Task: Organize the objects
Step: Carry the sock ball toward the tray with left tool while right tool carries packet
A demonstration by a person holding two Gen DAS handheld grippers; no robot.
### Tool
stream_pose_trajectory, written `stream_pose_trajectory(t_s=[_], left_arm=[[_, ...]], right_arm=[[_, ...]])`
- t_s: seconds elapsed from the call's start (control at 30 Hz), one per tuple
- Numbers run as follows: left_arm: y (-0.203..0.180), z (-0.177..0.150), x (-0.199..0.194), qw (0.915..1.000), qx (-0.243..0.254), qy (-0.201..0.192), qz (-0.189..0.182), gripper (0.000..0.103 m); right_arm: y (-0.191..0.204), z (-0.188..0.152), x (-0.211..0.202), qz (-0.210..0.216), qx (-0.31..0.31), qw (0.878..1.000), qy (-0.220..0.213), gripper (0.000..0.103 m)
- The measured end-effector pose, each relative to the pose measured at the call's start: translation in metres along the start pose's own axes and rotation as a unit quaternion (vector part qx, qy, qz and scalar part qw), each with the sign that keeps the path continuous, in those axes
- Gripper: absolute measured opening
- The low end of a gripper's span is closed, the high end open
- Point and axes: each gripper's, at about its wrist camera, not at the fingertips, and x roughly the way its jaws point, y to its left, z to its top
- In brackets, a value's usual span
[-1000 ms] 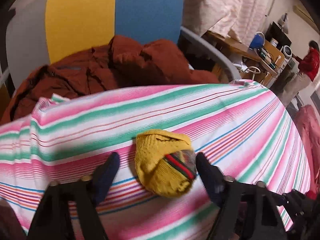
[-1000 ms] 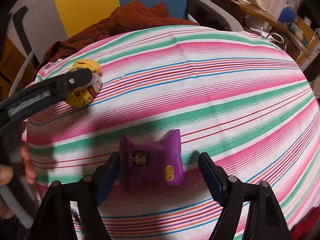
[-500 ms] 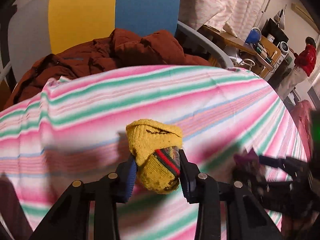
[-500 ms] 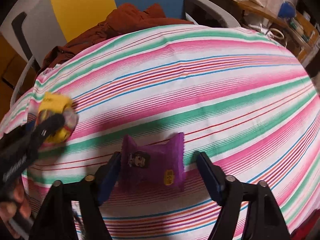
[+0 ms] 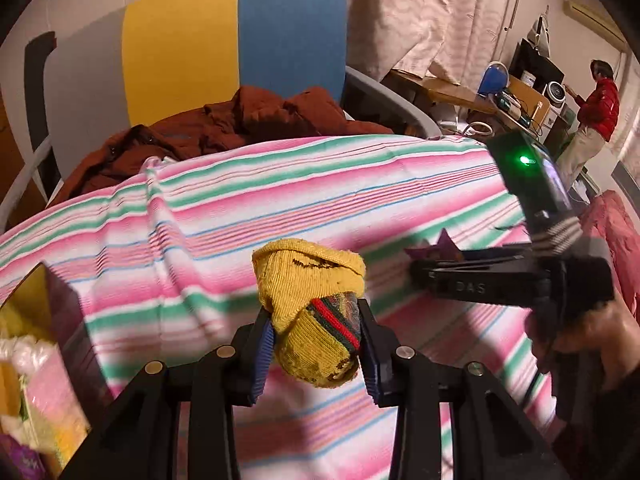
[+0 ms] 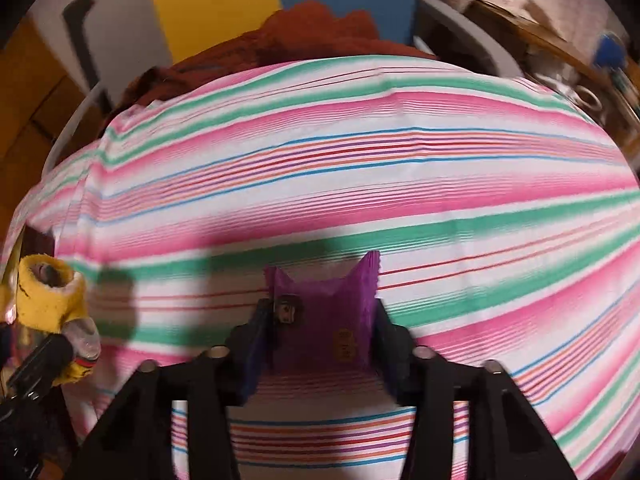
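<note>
Two grips, both loaded. Left gripper [image 5: 316, 344] clamped across the middle of yellow sock bundle [image 5: 312, 312], lifted clear of striped cloth [image 5: 200, 216]; knit soft and light, squashes under the pads, so mid-body pinch looks safest, loose cuff end likely to flop. Right gripper [image 6: 320, 332] pinched on both side edges of purple snack packet [image 6: 324, 320], also apparently off the cloth; probably light, crinkly film, slippery, contents maybe crushable, so gentle squeeze near sealed edges advisable. Open box [image 5: 36, 360] with assorted items at left edge of left view, plausible drop spot. Farther back: rust-red jacket [image 5: 256, 124] heaped on chair [image 5: 236, 36] beyond the cloth.
</note>
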Motion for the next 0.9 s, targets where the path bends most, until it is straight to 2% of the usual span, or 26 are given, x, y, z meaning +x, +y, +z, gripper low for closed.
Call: stream_pose_trajectory(t_s=[0.13, 0.3, 0.4, 0.43, 0.47, 0.57, 0.77, 0.83, 0.9], left_arm=[[0.003, -0.013, -0.013, 1.0000, -0.007, -0.002, -0.001, 0.038], [0.008, -0.027, -0.030, 0.9997, -0.022, -0.006, -0.009, 0.038], [0.012, -0.031, -0.039, 0.9995, -0.028, -0.012, -0.012, 0.038], [0.013, -0.032, -0.042, 0.9994, -0.029, -0.014, -0.013, 0.038], [0.012, -0.033, -0.046, 0.9994, -0.028, -0.018, -0.012, 0.038], [0.013, -0.036, -0.055, 0.9992, -0.024, -0.030, -0.008, 0.038], [0.019, -0.040, -0.077, 0.9984, -0.025, -0.050, 0.005, 0.038], [0.024, -0.041, -0.082, 0.9981, -0.031, -0.054, 0.006, 0.038], [0.029, -0.044, -0.087, 0.9978, -0.038, -0.053, 0.007, 0.038]], right_arm=[[-0.021, -0.011, -0.016, 0.015, 0.010, 1.000, -0.003, 0.070], [-0.024, -0.019, -0.024, 0.011, 0.018, 1.000, 0.001, 0.070], [-0.010, -0.009, -0.005, 0.000, 0.002, 1.000, 0.008, 0.068], [-0.008, -0.011, -0.006, -0.008, -0.005, 1.000, 0.009, 0.058], [-0.007, -0.012, -0.007, -0.013, -0.011, 1.000, 0.006, 0.040], [-0.007, -0.013, -0.009, -0.014, -0.016, 1.000, 0.003, 0.033], [-0.004, -0.017, -0.012, -0.023, -0.029, 0.999, -0.004, 0.033], [-0.007, -0.016, -0.012, -0.011, -0.015, 1.000, -0.005, 0.036], [-0.013, -0.012, -0.011, 0.012, 0.010, 1.000, -0.006, 0.049]])
